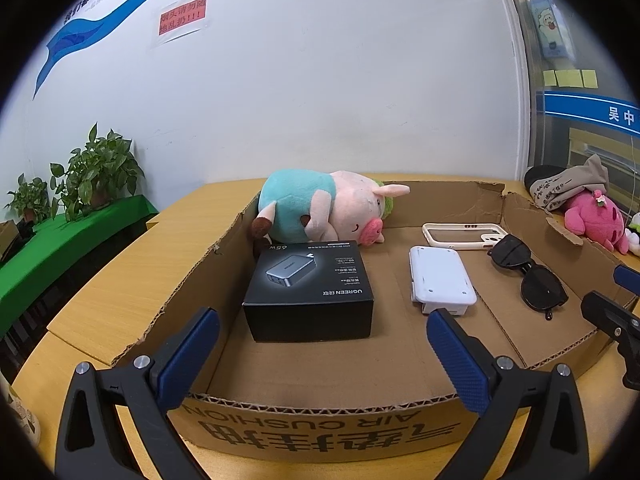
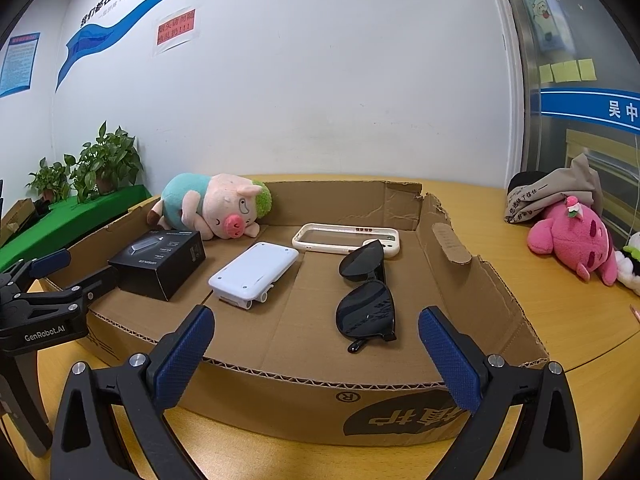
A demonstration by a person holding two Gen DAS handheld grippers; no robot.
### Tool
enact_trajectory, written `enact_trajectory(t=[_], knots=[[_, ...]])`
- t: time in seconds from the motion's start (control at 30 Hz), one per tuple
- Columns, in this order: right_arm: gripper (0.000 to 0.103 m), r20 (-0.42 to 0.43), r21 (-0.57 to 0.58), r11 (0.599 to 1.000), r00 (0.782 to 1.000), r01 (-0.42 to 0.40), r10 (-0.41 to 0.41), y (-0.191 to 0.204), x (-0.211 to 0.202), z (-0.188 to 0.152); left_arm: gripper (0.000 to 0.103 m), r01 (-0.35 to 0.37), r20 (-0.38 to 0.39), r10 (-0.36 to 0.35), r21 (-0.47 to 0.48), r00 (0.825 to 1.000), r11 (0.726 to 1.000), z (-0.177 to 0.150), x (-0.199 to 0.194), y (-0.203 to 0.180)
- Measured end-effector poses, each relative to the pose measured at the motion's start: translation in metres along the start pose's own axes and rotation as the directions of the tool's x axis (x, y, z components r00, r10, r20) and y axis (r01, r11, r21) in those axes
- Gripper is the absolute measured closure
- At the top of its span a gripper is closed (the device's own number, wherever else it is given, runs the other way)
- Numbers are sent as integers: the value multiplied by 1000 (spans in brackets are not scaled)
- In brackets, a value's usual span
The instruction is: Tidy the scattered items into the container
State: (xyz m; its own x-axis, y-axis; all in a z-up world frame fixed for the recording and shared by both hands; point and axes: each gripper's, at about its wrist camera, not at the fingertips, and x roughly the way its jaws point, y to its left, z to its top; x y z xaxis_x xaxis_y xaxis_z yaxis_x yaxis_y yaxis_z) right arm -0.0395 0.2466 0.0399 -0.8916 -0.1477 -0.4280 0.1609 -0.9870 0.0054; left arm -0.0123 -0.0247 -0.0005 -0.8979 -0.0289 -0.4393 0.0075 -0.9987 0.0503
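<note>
we hold our left gripper and right gripper at the near wall of the shallow cardboard box, both with fingers spread wide and nothing between them. inside the box lie a pig plush against the far left corner, a black charger box just in front of it, a white device near the middle, a cream phone case behind it, and dark sunglasses on the right. a pink plush sits outside on the wooden table, well apart from the box.
</note>
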Motion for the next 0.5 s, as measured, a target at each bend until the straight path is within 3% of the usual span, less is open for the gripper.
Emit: enact_trajectory(t=[0.5], knots=[[0,5,-1,1000,1000,1,-1,-1,1,0,0,0,6,0,-7,1000,1000,-1,-1,2]])
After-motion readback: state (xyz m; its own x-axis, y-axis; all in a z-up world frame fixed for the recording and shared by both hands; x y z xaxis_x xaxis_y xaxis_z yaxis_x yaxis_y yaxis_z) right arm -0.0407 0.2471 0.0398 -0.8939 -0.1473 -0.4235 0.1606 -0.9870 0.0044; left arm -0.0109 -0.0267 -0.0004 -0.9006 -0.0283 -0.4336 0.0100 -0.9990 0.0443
